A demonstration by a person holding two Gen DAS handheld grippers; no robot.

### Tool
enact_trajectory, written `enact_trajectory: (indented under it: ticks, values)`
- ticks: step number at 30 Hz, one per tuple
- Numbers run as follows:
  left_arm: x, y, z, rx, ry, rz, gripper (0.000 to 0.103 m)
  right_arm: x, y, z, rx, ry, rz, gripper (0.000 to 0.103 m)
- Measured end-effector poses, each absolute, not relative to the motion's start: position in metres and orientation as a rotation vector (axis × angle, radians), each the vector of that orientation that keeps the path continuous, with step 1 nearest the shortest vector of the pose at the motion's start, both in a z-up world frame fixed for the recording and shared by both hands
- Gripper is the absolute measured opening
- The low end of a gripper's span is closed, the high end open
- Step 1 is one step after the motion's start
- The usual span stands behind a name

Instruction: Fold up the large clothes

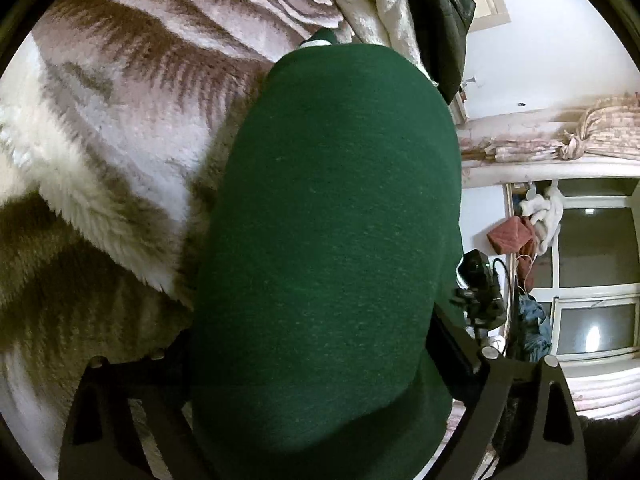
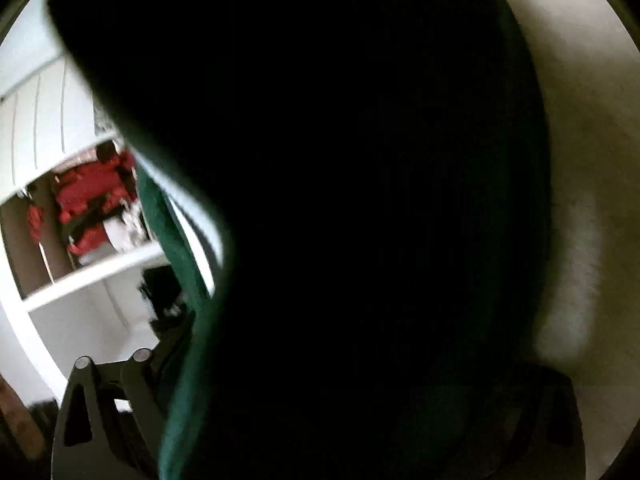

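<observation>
A dark green knit garment hangs lifted in front of the left wrist camera and fills the middle of its view. It runs down between the fingers of my left gripper, which is shut on it. In the right wrist view the same green garment lies in shadow right over the lens and blocks most of the view. It passes between the fingers of my right gripper, which is shut on it. A white-edged green band of the garment hangs at the left.
A fluffy blanket with a brown feather pattern covers the bed below. A cream blanket and a dark garment lie piled at the far end. A window and curtain are at the right. White shelves with red items show in the right wrist view.
</observation>
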State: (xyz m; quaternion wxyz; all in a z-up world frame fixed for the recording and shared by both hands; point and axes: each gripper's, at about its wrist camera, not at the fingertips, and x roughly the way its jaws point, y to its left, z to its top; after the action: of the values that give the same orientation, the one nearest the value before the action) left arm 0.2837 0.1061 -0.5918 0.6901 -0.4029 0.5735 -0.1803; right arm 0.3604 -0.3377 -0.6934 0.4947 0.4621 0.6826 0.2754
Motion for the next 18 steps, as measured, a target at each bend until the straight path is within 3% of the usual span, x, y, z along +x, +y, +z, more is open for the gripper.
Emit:
enact_trajectory:
  ticks: [4,7,14,15,16,18]
  values:
    - [0.287,0.108,-0.577,-0.876,1.261,-0.436,0.083,0.355,-0.322,-0.678,1.108,1.632,0.621,0.047]
    - [0.295,0.109,-0.56,-0.864,1.246,-0.475,0.082,0.353,-0.319,-0.66,1.177,1.576,0.638,0.04]
    - [0.32,0.102,-0.542,-0.817,1.264,-0.535,0.082,0.371,-0.31,-0.618,1.104,1.534,0.641,0.039]
    - [0.322,0.103,-0.55,-0.816,1.285,-0.541,0.082,0.374,-0.31,-0.623,1.041,1.569,0.609,0.052]
    - [0.323,0.104,-0.558,-0.801,1.309,-0.55,0.081,0.377,-0.311,-0.632,0.951,1.619,0.561,0.07]
    - [0.324,0.106,-0.582,-0.771,1.367,-0.527,0.08,0.375,-0.317,-0.66,0.901,1.677,0.528,0.076]
